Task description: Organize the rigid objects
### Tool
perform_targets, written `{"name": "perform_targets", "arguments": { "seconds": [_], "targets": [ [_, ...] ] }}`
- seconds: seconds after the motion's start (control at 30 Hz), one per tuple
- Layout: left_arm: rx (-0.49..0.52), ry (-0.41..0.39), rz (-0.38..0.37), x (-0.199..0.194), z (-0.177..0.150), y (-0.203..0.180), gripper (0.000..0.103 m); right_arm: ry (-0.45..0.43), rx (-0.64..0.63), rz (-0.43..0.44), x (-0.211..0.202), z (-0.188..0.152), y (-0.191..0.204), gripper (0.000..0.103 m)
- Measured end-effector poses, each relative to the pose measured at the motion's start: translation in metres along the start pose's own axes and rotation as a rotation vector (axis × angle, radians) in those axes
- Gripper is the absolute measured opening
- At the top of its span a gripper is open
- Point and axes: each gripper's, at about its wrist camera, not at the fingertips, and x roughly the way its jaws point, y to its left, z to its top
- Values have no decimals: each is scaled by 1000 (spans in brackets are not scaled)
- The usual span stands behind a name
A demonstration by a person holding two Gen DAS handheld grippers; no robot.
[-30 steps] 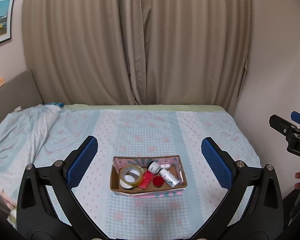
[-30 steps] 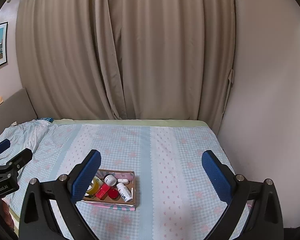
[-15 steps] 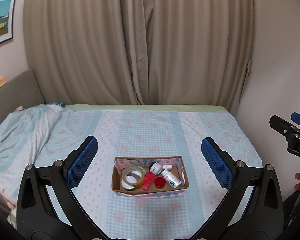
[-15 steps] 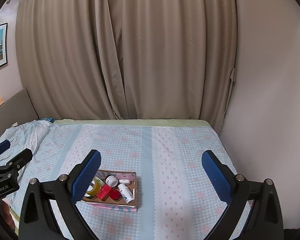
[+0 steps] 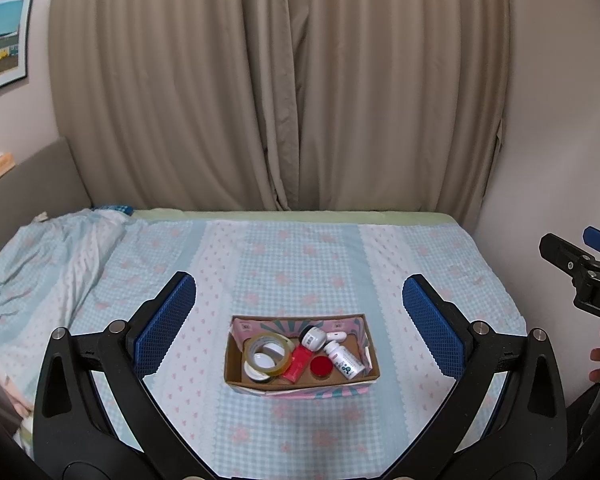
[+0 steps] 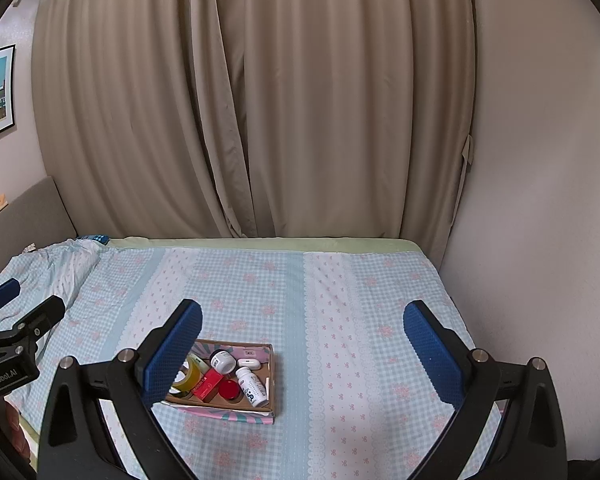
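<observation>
Both tongs are spread wide and empty: left gripper, right gripper. The cardboard box lies ahead between the left fingers, items gathered inside. Over the last second only slight camera drift; nothing repositioned.

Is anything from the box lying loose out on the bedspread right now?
No. In the left wrist view the tape roll, bottles and red cap all sit inside the cardboard box; the bedspread around it is bare.
</observation>
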Motion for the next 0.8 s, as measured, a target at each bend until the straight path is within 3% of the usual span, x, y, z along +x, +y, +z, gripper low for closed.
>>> {"name": "perform_targets", "arguments": {
  "seconds": [0.33,0.63,0.8],
  "targets": [
    [7,-31,14,-4,4,-9,103,-2,0,1,1,1,-1,101],
    [16,-91,78,-15,7,-18,103,-5,0,1,2,0,-1,101],
    [-1,-84,58,-14,6,-17,103,-9,0,1,5,-1,-3,101]
  ]
}}
